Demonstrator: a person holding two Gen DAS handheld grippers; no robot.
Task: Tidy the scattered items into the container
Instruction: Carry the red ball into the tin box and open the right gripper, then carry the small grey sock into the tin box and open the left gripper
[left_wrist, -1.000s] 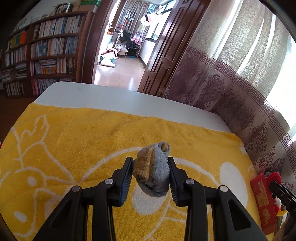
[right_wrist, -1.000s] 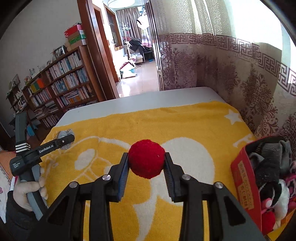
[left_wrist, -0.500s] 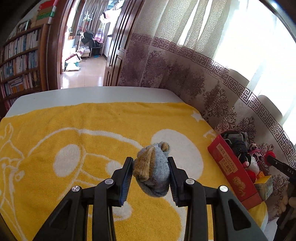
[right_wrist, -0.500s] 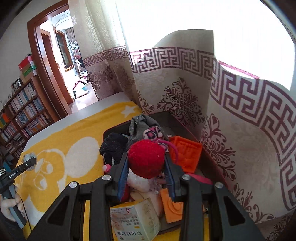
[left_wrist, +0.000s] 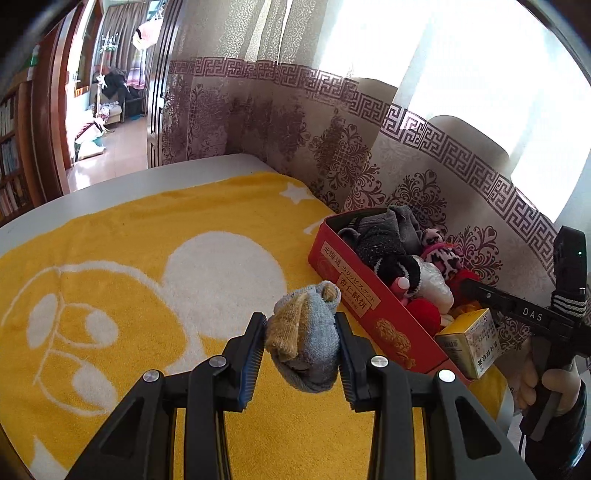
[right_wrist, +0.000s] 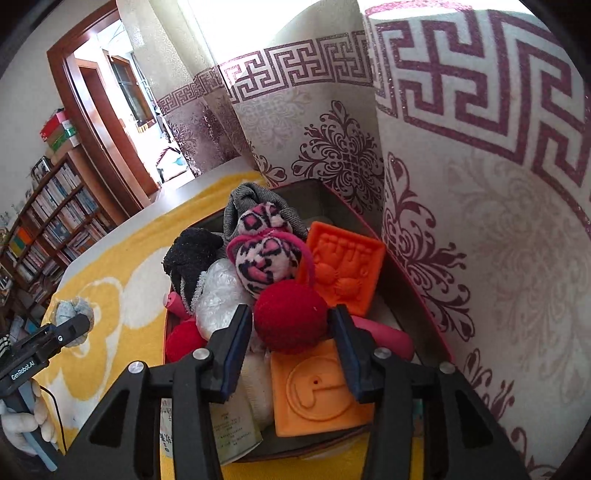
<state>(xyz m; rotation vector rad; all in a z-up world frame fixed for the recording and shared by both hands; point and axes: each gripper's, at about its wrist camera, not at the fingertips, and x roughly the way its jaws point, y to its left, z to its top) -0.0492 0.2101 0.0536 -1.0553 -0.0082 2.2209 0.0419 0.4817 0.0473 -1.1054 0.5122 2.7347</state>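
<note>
My left gripper (left_wrist: 300, 343) is shut on a grey and tan rolled sock (left_wrist: 306, 339), held above the yellow towel (left_wrist: 147, 258), just left of the red box (left_wrist: 354, 295). My right gripper (right_wrist: 290, 328) is over the red box (right_wrist: 406, 280); its jaws stand slightly apart beside a red pom-pom ball (right_wrist: 290, 319) that rests on the pile inside. The box holds socks, a pink leopard plush (right_wrist: 264, 251), orange moulded tiles (right_wrist: 343, 266) and a small carton (left_wrist: 469, 339). The left gripper with the sock also shows in the right wrist view (right_wrist: 70, 321).
A patterned curtain (right_wrist: 461, 184) hangs close behind and right of the box. The towel covers a white table (left_wrist: 147, 177). A bookshelf (right_wrist: 55, 214) and a doorway (left_wrist: 107, 110) lie beyond the table's far side.
The right gripper moved lower over the box and its jaws parted a little from the red ball. The left gripper swung right toward the box with the sock.
</note>
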